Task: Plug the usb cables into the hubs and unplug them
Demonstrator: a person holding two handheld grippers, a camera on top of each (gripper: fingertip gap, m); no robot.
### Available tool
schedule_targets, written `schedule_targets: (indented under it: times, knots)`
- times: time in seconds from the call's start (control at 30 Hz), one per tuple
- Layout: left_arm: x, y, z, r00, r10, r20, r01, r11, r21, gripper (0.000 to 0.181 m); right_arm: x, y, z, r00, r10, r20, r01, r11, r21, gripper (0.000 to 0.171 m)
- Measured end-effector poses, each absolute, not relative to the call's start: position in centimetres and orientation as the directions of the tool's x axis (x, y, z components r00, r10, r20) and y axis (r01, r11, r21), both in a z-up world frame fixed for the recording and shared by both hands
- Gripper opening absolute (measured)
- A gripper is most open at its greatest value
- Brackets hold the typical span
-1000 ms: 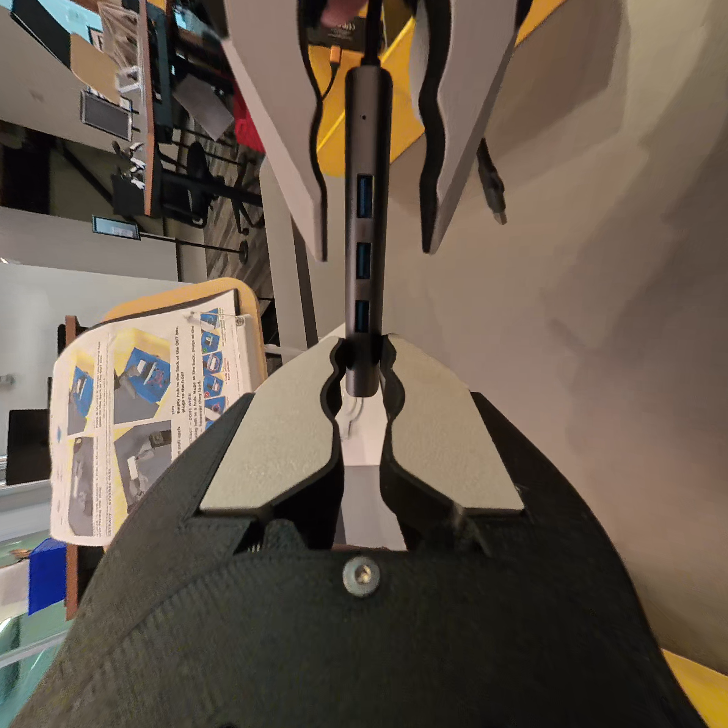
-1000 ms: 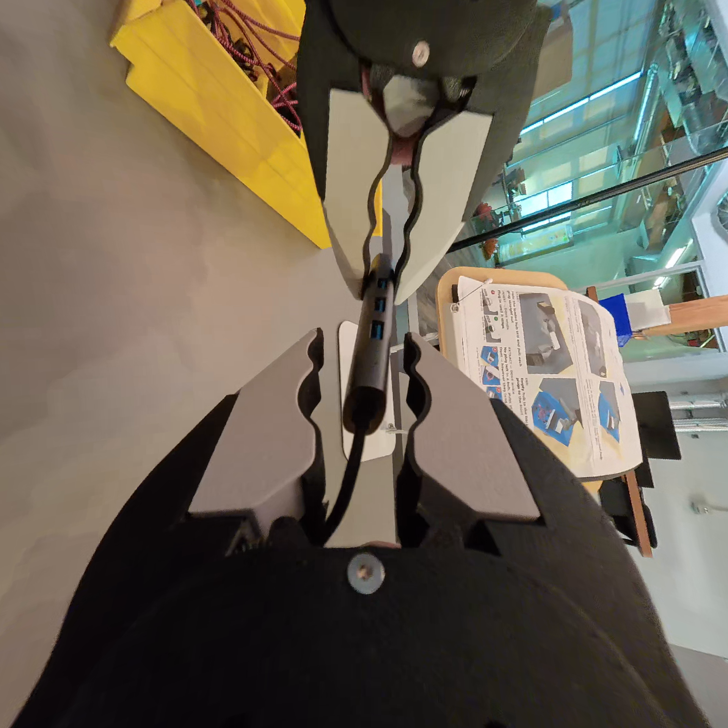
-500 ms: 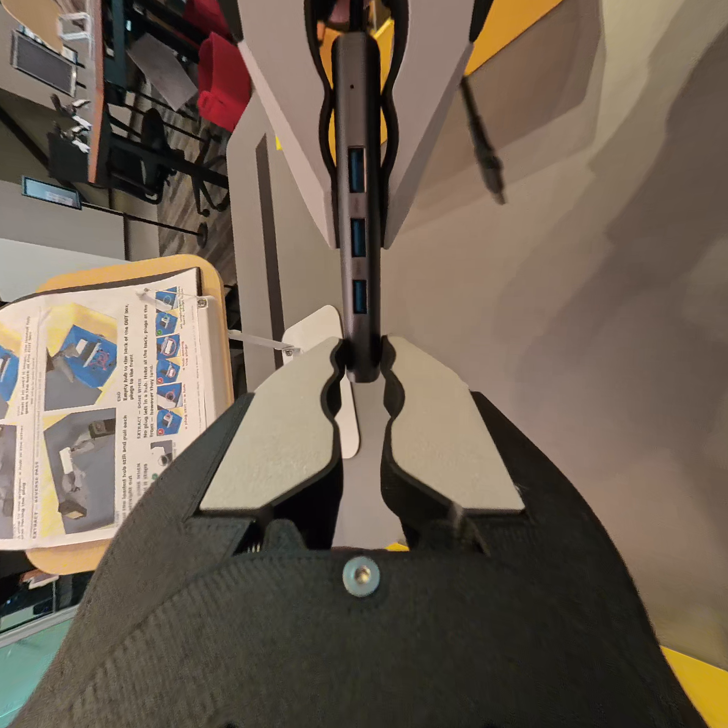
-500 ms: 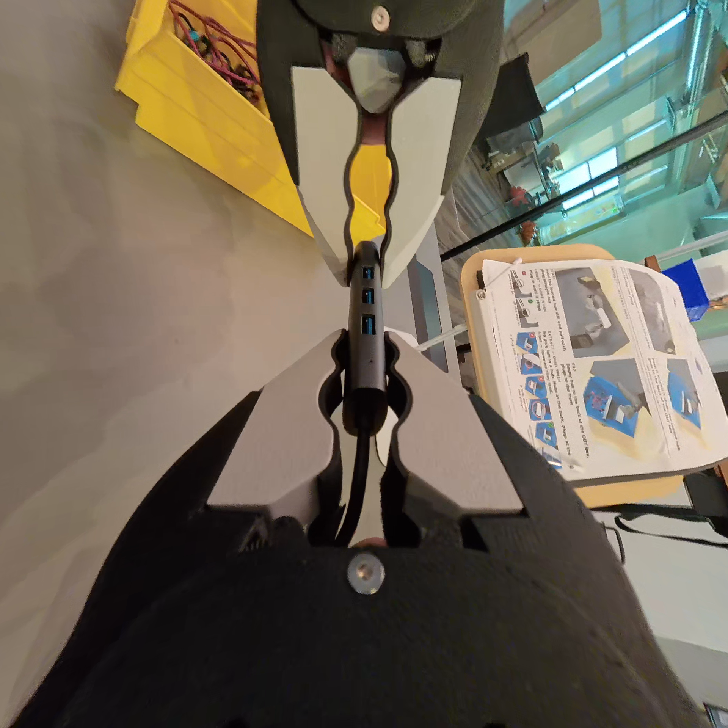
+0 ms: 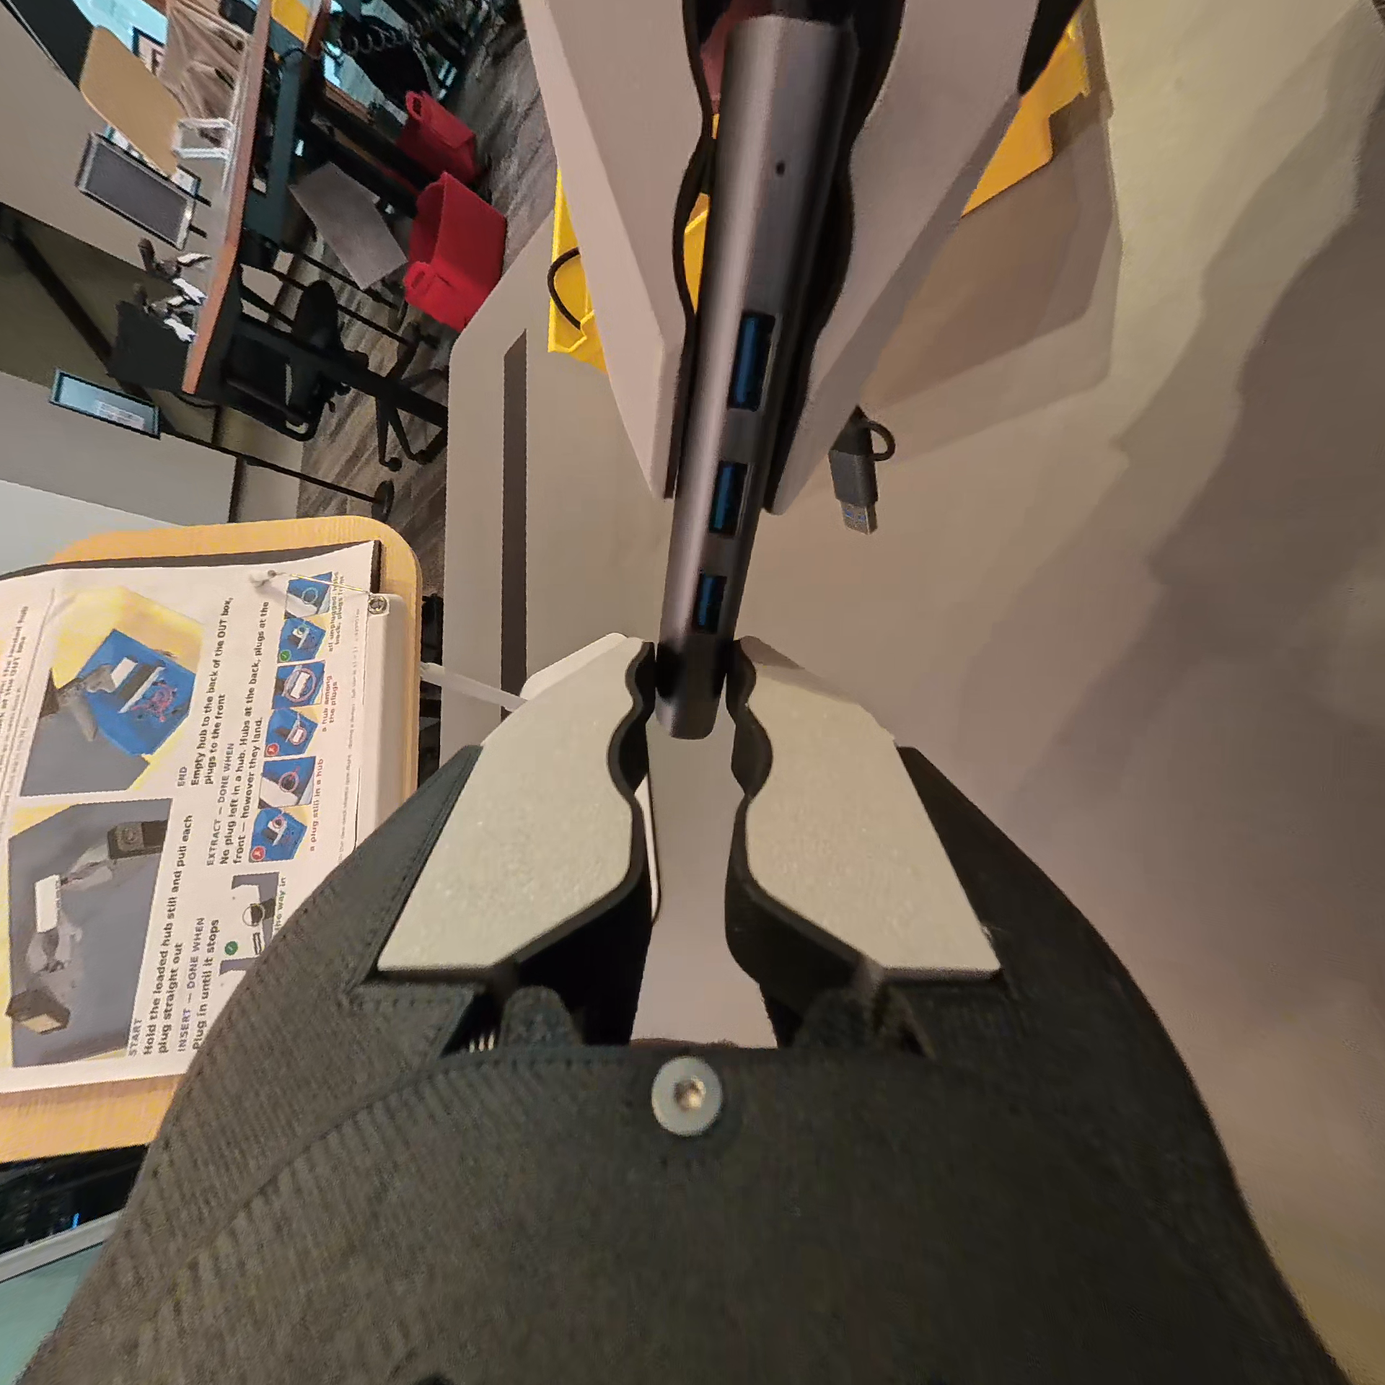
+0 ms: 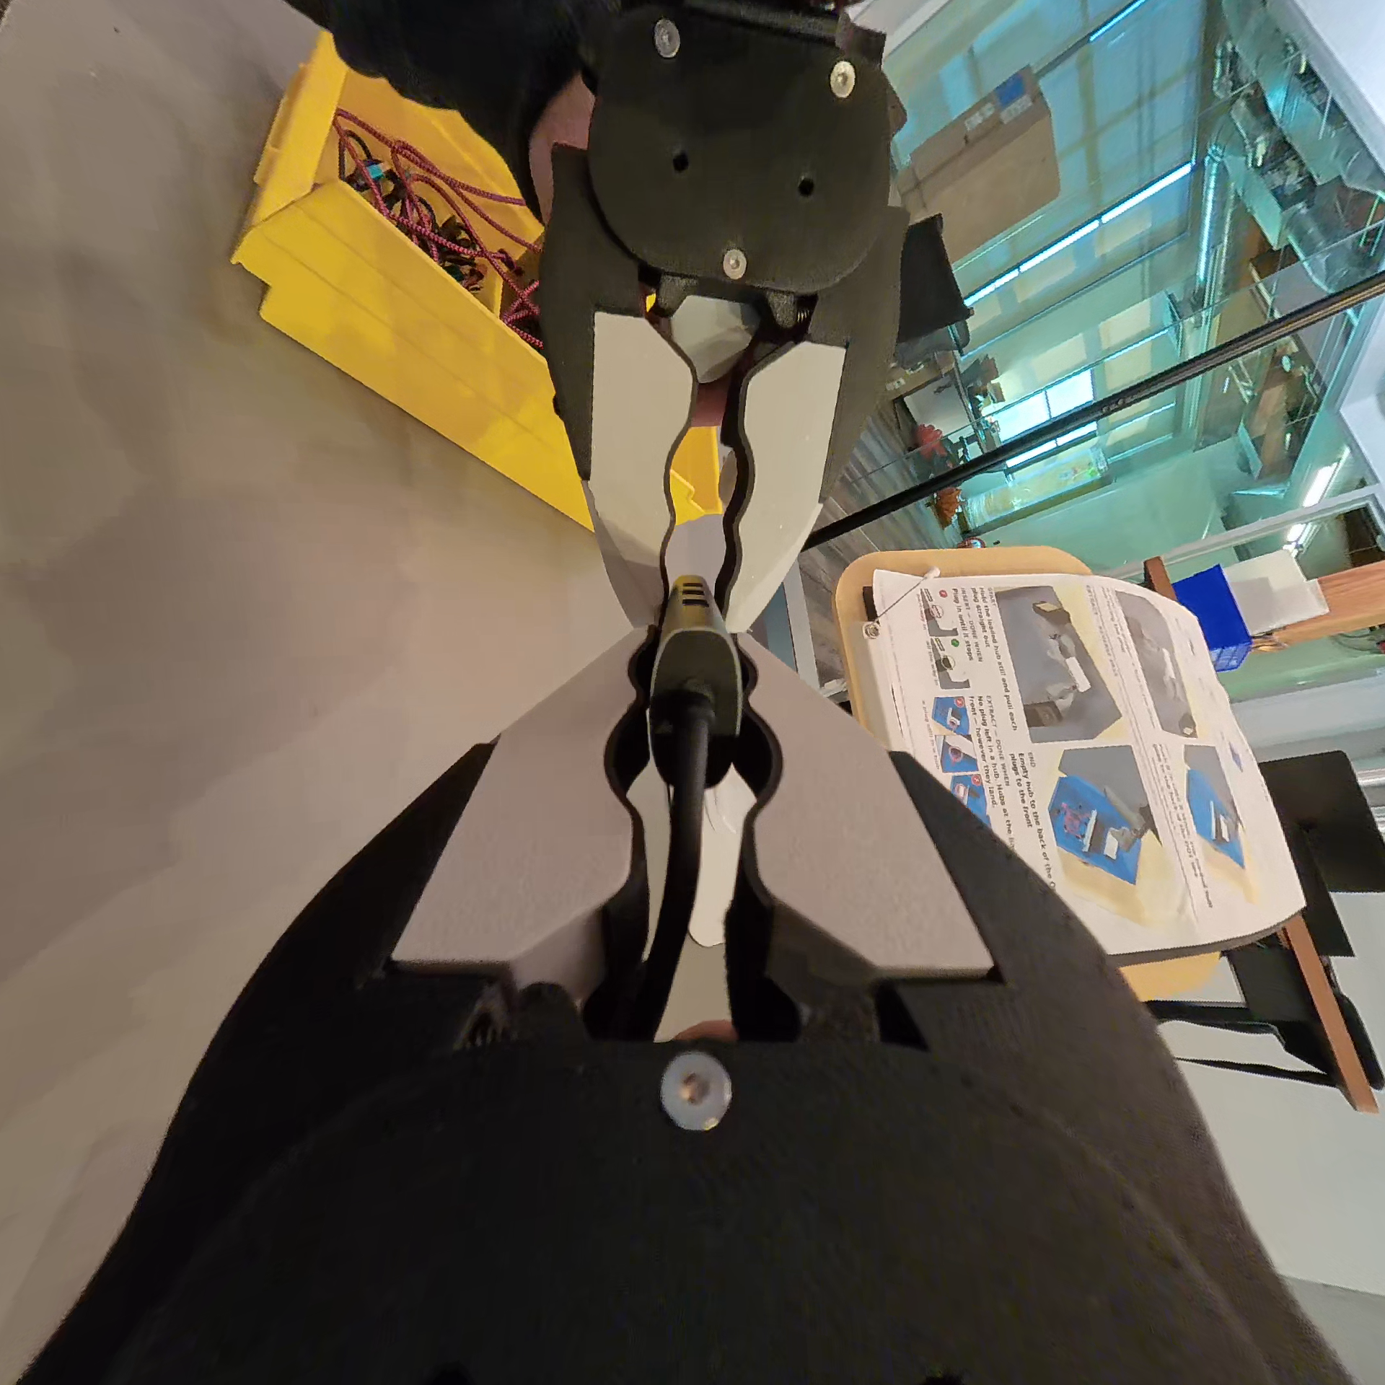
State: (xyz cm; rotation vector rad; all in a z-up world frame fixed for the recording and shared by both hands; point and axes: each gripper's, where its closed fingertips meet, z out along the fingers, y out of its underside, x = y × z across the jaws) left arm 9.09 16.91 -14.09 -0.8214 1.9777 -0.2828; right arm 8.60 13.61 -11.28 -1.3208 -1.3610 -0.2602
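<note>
My left gripper (image 5: 691, 674) has its fingers drawn in close on the tip of the grey USB hub (image 5: 738, 420), pinching that free end between the wavy inner edges near the fingertips. My right gripper (image 6: 693, 659) is closed around the opposite end of the same hub (image 6: 693, 652), the end where its black cable (image 6: 686, 794) comes out and runs back between my fingers toward the gripper body. So the hub is held lengthwise between the two tools, which face each other nose to nose above the grey table (image 5: 1124, 749). Three blue ports show along the hub's side in the left wrist view. A loose grey USB plug (image 5: 858, 480) dangles just beside the right gripper's finger there. A printed instruction sheet (image 5: 172, 794) with pictures and lines of text lies on a wooden stand beside the table. A yellow bin (image 6: 390, 315) holding braided cables sits on the table behind the left gripper.
</note>
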Motion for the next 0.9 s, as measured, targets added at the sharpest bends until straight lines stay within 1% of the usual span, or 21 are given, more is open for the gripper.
schedule_targets:
  times: [0.1, 0.4, 0.5, 0.6, 0.7, 0.9]
  knots:
    - [9.2, 17.1, -14.2, -0.326, -0.659, -0.678, -0.438, 0.74, -0.51, 0.017, 8.4, 13.9, -11.1, 0.328, 0.534, 0.779, 0.77, 0.326, -0.548, 0.014]
    - [9.4, 17.5, -15.1, -0.332, -0.647, -0.687, -0.487, 0.741, -0.462, 0.017, 8.1, 14.5, -11.9, 0.311, 0.541, 0.781, 0.81, 0.278, -0.516, 0.014]
    - [9.6, 17.5, -15.8, -0.346, -0.648, -0.678, -0.509, 0.737, -0.445, 0.016, 8.3, 14.6, -12.4, 0.307, 0.581, 0.754, 0.826, 0.23, -0.514, 0.015]
    - [10.0, 17.8, -16.8, -0.356, -0.648, -0.673, -0.531, 0.733, -0.425, 0.016, 8.5, 15.0, -13.3, 0.283, 0.6, 0.748, 0.872, 0.165, -0.462, 0.015]
    - [10.4, 18.0, -17.4, -0.352, -0.656, -0.668, -0.54, 0.725, -0.427, 0.016, 8.8, 15.3, -13.9, 0.275, 0.608, 0.745, 0.895, 0.121, -0.429, 0.015]
    - [10.6, 18.2, -18.0, -0.353, -0.663, -0.661, -0.561, 0.715, -0.417, 0.016, 9.5, 15.4, -14.7, 0.276, 0.623, 0.732, 0.912, 0.069, -0.403, 0.015]
